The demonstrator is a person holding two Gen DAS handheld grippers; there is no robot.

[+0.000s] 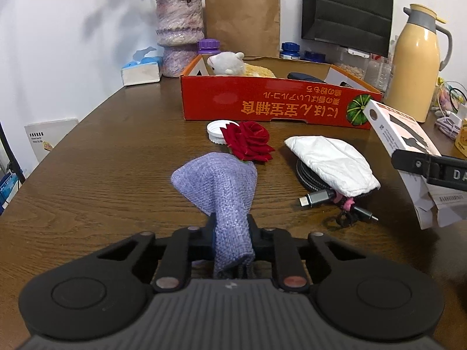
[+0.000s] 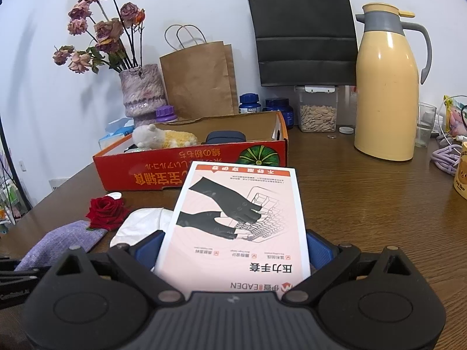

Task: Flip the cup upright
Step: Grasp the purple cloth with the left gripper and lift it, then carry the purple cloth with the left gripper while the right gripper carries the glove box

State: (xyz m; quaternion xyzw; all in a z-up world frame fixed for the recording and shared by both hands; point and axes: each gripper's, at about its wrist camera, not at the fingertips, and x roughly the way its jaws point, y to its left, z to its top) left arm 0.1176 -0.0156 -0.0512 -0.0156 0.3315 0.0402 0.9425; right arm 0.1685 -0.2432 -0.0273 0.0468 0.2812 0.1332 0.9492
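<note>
No overturned cup seen; yellow mug (image 2: 461, 172) upright, far right, nearer R claw (image 2: 233, 250), clamped on glove box (image 2: 239, 221). L claw (image 1: 232, 233) pinches purple pouch (image 1: 221, 186).

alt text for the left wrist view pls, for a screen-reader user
The left gripper is shut on a lavender woven pouch with a red rose at its far end, over a dark wooden table. Beyond lie a white bottle cap, a white zip pouch on a coiled cable, and an open red cardboard box.
</note>
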